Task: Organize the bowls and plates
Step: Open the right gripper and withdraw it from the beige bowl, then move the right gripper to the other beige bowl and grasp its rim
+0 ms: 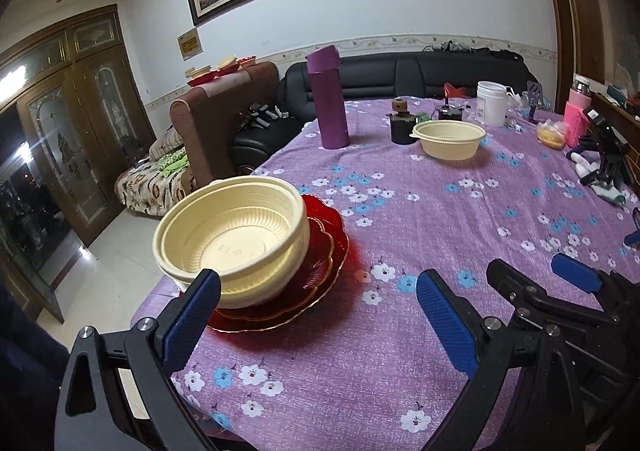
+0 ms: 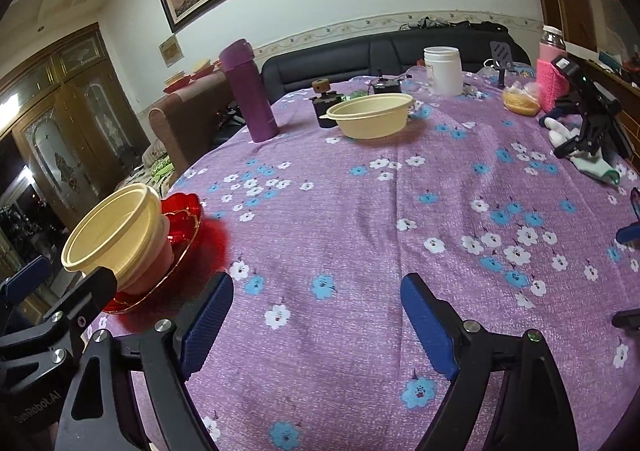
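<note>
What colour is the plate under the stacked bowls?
Translucent red plate with a gold rim, clearest in the left wrist view.

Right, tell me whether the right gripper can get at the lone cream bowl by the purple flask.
Probably yes: the right gripper is open and empty, and only bare tablecloth lies between it and the bowl, though it's a long reach.

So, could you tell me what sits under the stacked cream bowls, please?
The stacked cream bowls rest on red plates with gold rims. How many plates is hidden beneath the bowls.
</note>
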`<state>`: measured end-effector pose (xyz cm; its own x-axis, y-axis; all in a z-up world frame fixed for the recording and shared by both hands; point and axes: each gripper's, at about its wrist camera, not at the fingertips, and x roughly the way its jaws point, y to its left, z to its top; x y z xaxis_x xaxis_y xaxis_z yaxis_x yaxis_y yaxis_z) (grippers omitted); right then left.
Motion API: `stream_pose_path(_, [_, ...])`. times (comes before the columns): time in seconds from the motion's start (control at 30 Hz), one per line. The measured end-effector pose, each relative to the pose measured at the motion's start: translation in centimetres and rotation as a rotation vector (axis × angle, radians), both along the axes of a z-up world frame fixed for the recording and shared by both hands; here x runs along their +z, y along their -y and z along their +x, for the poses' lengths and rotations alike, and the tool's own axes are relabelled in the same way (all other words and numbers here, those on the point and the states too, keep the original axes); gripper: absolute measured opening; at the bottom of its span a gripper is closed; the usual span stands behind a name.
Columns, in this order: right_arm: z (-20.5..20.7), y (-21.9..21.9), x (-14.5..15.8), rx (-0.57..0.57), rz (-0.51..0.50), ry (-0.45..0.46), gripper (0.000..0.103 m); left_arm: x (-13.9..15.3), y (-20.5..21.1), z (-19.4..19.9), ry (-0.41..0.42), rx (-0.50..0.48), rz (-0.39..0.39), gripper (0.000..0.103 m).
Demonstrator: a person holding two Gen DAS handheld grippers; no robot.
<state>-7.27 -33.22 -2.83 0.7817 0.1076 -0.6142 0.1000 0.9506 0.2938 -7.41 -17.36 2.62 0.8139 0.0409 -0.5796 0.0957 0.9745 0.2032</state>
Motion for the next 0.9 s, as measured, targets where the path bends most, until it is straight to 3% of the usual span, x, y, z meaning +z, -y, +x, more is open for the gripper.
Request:
stream_pose_path(0.43, [-0.3, 1.0, -1.7, -0.025, 0.035, -0.036, 0.089, -1.2, 0.5, 0.5, -0.045, -0.011, 0.008, 0.098])
stream_pose_path(0.9, [-3.4, 2.6, -0.2, -0.084, 0.033, -0.022, 0.089, 0.4, 0.3, -1.0, -0.042, -0.031, -0.026, 0.098])
